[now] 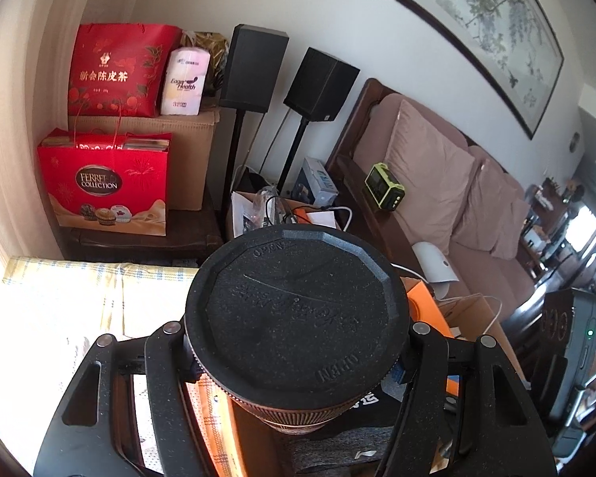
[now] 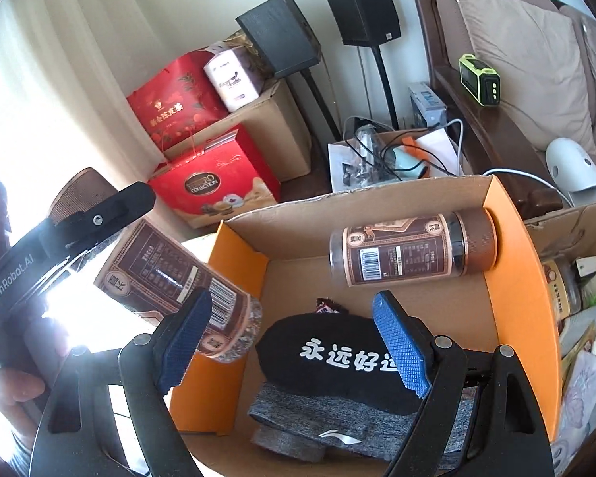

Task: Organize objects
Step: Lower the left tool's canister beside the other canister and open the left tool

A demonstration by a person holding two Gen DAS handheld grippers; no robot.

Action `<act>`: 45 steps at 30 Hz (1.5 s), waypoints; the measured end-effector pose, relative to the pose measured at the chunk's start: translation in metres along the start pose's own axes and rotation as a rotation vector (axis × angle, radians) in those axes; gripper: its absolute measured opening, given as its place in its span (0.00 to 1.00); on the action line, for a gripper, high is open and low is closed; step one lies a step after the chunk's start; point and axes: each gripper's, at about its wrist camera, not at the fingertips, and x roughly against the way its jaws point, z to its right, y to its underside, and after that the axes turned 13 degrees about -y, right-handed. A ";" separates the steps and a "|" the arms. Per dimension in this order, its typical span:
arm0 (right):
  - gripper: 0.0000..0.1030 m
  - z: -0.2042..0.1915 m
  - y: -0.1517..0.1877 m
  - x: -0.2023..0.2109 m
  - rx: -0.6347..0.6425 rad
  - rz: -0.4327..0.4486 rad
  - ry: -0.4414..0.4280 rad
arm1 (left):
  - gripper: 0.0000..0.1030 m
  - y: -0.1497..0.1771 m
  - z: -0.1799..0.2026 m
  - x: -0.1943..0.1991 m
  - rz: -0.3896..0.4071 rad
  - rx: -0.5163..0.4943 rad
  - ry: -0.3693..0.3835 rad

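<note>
Left wrist view sits tight behind a jar lid [image 1: 298,314]; right wrist view looks down into the cardboard box [image 2: 377,202] — both share the speakers [image 1: 254,67].

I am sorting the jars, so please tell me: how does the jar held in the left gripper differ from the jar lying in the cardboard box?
The held jar is clamped in the left gripper, above the box edge; the boxed jar rests free inside the cardboard box. The held jar is tilted, its base towards the right camera; the boxed jar lies on its side, lid to the right. Both share the same brown label, clear body and barcode.
</note>
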 end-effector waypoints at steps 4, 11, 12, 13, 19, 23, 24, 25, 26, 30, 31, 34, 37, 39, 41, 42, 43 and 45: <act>0.83 0.006 0.002 0.011 -0.014 0.039 0.057 | 0.60 0.005 0.006 -0.013 -0.037 0.060 0.025; 0.83 0.028 0.007 0.041 -0.045 0.092 0.120 | 0.60 0.015 0.021 -0.042 -0.111 0.205 0.076; 0.83 0.033 0.008 0.048 -0.055 0.103 0.121 | 0.60 0.017 0.022 -0.047 -0.124 0.237 0.086; 0.83 0.037 0.009 0.054 -0.067 0.115 0.122 | 0.60 0.020 0.024 -0.053 -0.142 0.275 0.099; 0.83 0.056 0.015 0.077 -0.097 0.128 0.150 | 0.60 0.039 0.037 -0.081 -0.230 0.401 0.143; 0.83 0.065 0.018 0.085 -0.109 0.130 0.158 | 0.60 0.054 0.037 -0.096 -0.273 0.498 0.166; 0.83 0.066 0.019 0.086 -0.110 0.129 0.159 | 0.60 0.057 0.036 -0.100 -0.283 0.522 0.168; 0.83 0.067 0.020 0.086 -0.111 0.128 0.159 | 0.60 0.061 0.036 -0.104 -0.294 0.543 0.167; 0.83 0.068 0.020 0.086 -0.110 0.125 0.158 | 0.60 0.065 0.036 -0.109 -0.310 0.561 0.166; 0.83 0.071 0.022 0.083 -0.111 0.112 0.158 | 0.60 0.077 0.035 -0.130 -0.379 0.596 0.172; 0.83 0.071 0.022 0.082 -0.110 0.111 0.158 | 0.60 0.078 0.037 -0.134 -0.400 0.580 0.174; 0.83 0.071 0.023 0.078 -0.104 0.103 0.160 | 0.69 0.078 0.040 -0.139 -0.421 0.535 0.170; 0.83 0.070 0.024 0.074 -0.105 0.096 0.157 | 0.79 0.074 0.038 -0.132 -0.395 0.504 0.135; 0.83 0.070 0.025 0.072 -0.104 0.093 0.155 | 0.81 0.067 0.039 -0.124 -0.387 0.455 0.118; 0.83 0.070 0.026 0.069 -0.104 0.089 0.158 | 0.82 0.060 0.040 -0.115 -0.367 0.399 0.102; 0.83 0.071 0.026 0.068 -0.105 0.087 0.158 | 0.84 0.057 0.041 -0.110 -0.357 0.366 0.091; 0.83 0.071 0.027 0.068 -0.106 0.085 0.158 | 0.84 0.054 0.042 -0.105 -0.348 0.329 0.078; 0.83 0.071 0.028 0.067 -0.109 0.085 0.159 | 0.84 0.047 0.045 -0.095 -0.315 0.251 0.046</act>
